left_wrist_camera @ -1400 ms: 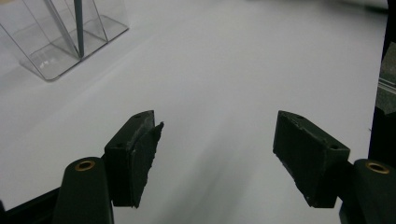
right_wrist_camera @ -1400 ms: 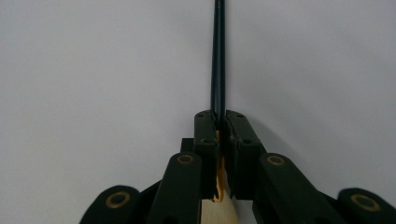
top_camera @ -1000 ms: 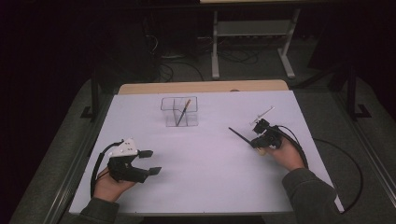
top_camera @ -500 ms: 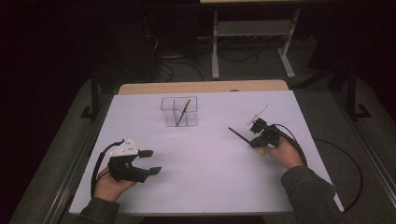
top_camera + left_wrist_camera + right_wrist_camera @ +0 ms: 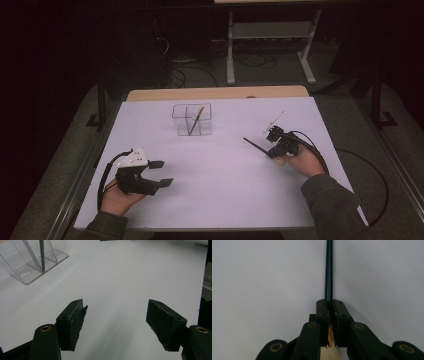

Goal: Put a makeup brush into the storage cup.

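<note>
My right gripper (image 5: 273, 151) is on the right of the white table, shut on a thin dark pencil (image 5: 256, 145) that points up and left, just over the surface. In the right gripper view the jaws (image 5: 330, 302) pinch the pencil (image 5: 328, 270), with its pale sharpened end behind them. My left gripper (image 5: 162, 173) rests at the front left, open and holding nothing. In the left gripper view it (image 5: 116, 322) has only bare table between its pads. A clear plastic holder (image 5: 192, 131) stands at the back middle with another pencil (image 5: 195, 121) leaning inside.
The holder (image 5: 32, 272) and its leaning pencil (image 5: 42, 255) show at the left gripper view's upper left. A wooden strip (image 5: 215, 93) borders the table's far edge. Cables trail from both grippers. Behind the table stands a metal stand (image 5: 270, 35).
</note>
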The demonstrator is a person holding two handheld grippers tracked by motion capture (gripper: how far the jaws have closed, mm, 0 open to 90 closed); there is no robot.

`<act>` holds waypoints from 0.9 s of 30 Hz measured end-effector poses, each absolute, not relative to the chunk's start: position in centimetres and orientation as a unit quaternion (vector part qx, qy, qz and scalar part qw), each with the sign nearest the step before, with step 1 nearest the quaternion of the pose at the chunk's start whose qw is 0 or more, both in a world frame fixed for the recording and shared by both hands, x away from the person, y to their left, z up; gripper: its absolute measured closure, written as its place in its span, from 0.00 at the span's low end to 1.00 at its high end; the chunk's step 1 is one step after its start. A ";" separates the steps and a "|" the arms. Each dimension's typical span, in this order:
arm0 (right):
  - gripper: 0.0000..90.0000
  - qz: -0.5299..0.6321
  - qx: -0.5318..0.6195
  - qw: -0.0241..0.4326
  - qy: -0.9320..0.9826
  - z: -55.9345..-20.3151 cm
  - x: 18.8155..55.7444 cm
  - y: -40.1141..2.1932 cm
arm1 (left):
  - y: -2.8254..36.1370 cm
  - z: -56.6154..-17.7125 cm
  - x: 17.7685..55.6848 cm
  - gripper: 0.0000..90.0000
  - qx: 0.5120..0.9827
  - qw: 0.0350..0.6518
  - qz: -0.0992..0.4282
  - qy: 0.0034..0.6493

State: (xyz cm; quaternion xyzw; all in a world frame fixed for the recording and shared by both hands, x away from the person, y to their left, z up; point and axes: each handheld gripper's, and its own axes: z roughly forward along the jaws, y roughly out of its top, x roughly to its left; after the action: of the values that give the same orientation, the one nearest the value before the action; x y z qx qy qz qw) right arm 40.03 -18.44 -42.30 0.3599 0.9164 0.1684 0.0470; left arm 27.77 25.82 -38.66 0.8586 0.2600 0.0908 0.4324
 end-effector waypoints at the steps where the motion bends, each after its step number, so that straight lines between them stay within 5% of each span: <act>1: 0.93 0.169 0.359 0.046 0.917 -42.3 40.0 -18.4 | 25.8 -38.7 27.8 0.33 0.858 0.433 0.091 0.260; 27: 0.93 0.202 0.314 0.032 0.927 -40.5 38.6 -17.2 | 25.6 -38.3 27.7 0.33 0.854 0.446 0.082 0.255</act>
State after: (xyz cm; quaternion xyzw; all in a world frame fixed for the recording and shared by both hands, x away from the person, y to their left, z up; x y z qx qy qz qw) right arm 38.63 -17.24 -40.51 0.3137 0.9271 0.2024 0.0318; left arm 27.67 25.61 -38.34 0.8540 0.2546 0.0817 0.4463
